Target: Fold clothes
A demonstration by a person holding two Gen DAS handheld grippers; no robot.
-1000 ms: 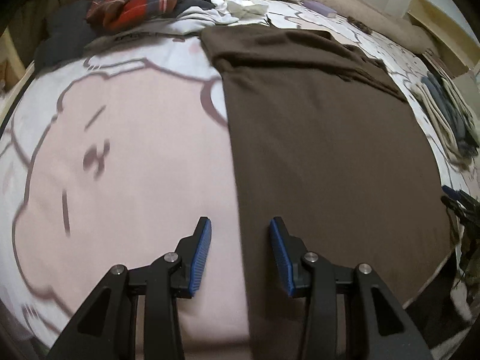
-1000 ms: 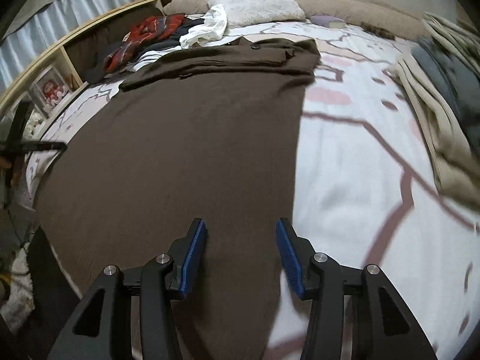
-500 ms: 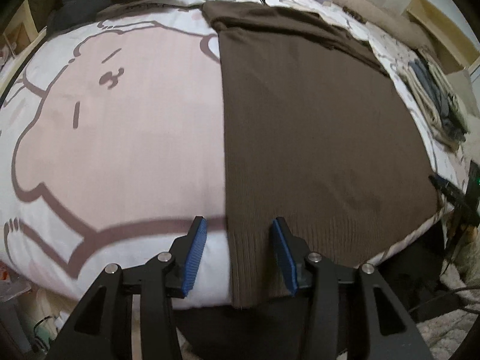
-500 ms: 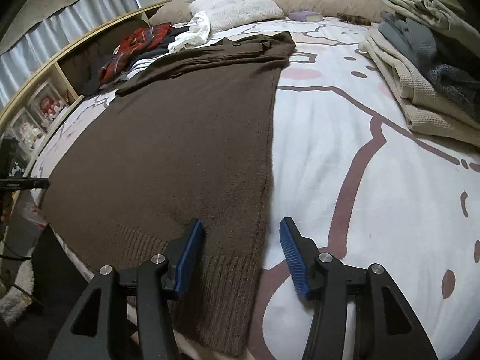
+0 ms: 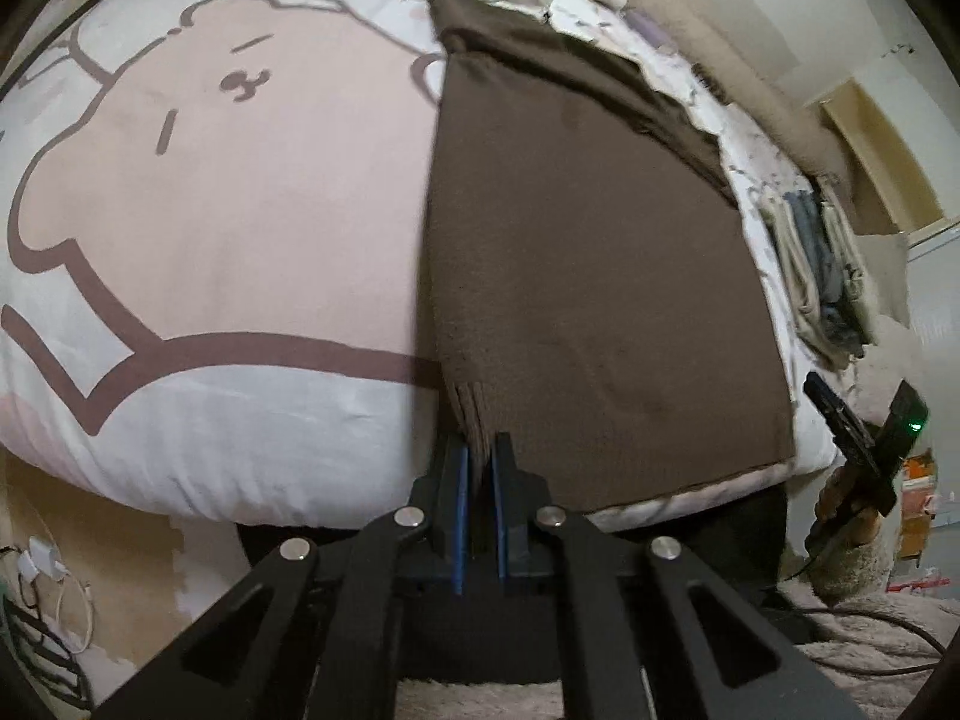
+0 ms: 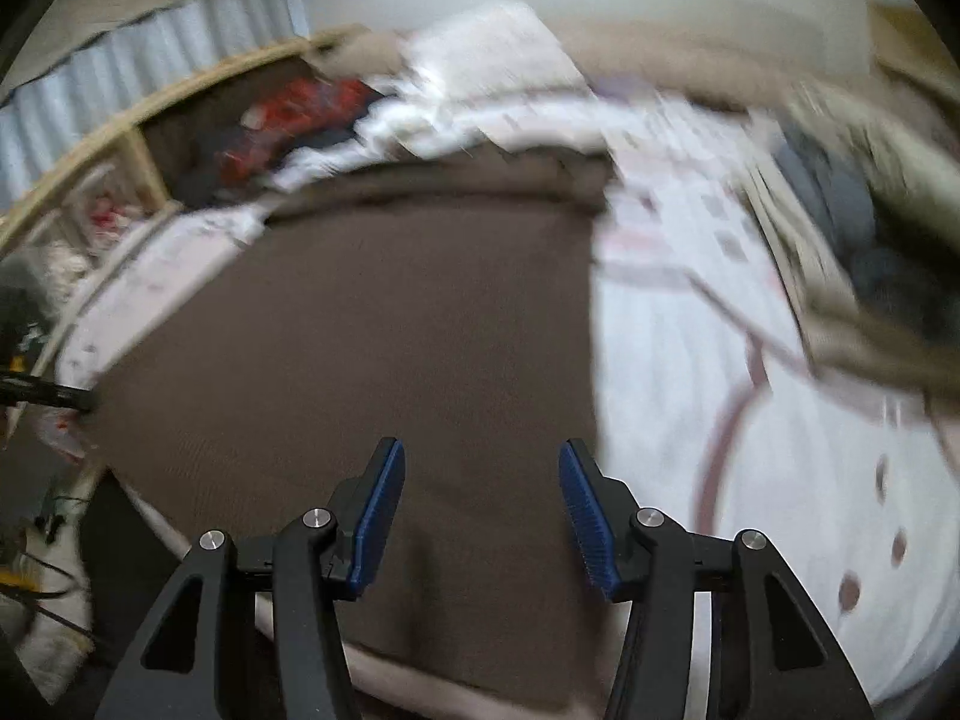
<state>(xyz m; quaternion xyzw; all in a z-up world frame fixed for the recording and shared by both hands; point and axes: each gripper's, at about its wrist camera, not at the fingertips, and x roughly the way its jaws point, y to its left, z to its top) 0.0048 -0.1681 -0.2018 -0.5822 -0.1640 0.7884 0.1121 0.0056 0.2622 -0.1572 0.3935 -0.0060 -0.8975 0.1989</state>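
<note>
A brown knit sweater (image 5: 600, 276) lies flat on the bed, hem toward me, sleeves folded across its far end. My left gripper (image 5: 480, 468) is shut on the sweater's near left hem corner at the bed's edge; the ribbed cloth bunches between the blue pads. In the right wrist view, which is blurred, the sweater (image 6: 384, 348) fills the middle. My right gripper (image 6: 480, 498) is open and empty above the sweater's near right hem, its blue fingers (image 6: 378, 510) apart.
The bedsheet (image 5: 210, 192) has a pink cartoon print. A stack of folded clothes (image 5: 810, 276) lies at the right of the bed, also in the right wrist view (image 6: 870, 252). A heap of unfolded clothes (image 6: 300, 126) and a pillow (image 6: 492, 54) lie at the far end.
My left gripper has dropped to the bed's edge and shut on the sweater's hem corner. My right gripper has stayed open and is moving fast over the hem.
</note>
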